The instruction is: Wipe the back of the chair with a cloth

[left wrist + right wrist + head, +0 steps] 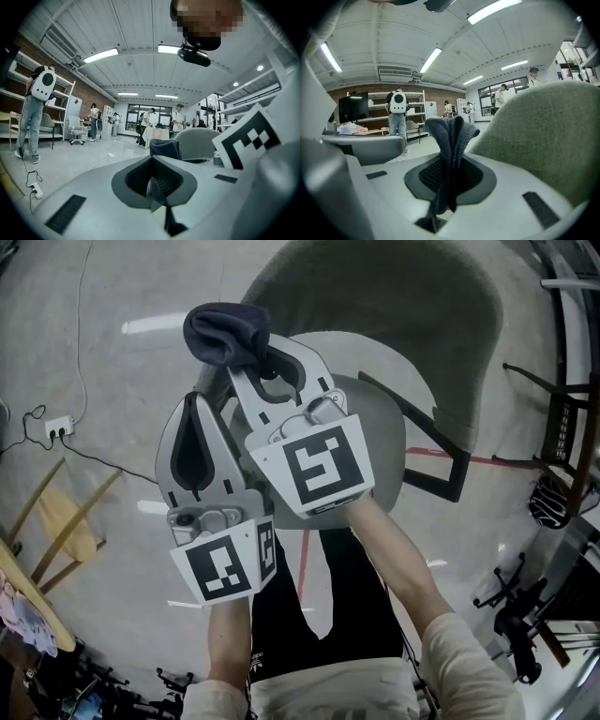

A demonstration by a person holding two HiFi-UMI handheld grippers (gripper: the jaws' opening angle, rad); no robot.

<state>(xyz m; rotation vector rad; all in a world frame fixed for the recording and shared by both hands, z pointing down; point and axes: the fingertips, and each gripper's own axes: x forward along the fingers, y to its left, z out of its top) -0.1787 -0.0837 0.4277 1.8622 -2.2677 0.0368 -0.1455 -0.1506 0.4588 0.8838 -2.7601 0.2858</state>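
Dark blue at the tips: pinching a bunched cloth [450,140] between the right tongs [258,362], folds poking up past the pads. Holding the left tongs [194,413] pressed together on nothing, just beside the right pair at about 7 o'clock.

Looking down on the chair [394,306]: grey-green backrest at 1 o'clock of the cloth, pale seat [384,427] under both tongs. In the right gripper view, hovering near the backrest at 3 o'clock; cannot tell whether touching it.

Judging from this, grip secured and cloth brought up to the chair. No wiped stretch to be made out, so probably the whole back left to rub down.

Further out, pale floor [112,296], with a power strip [58,427] at 9 o'clock and a dark chair frame [562,427] at 3 o'clock.
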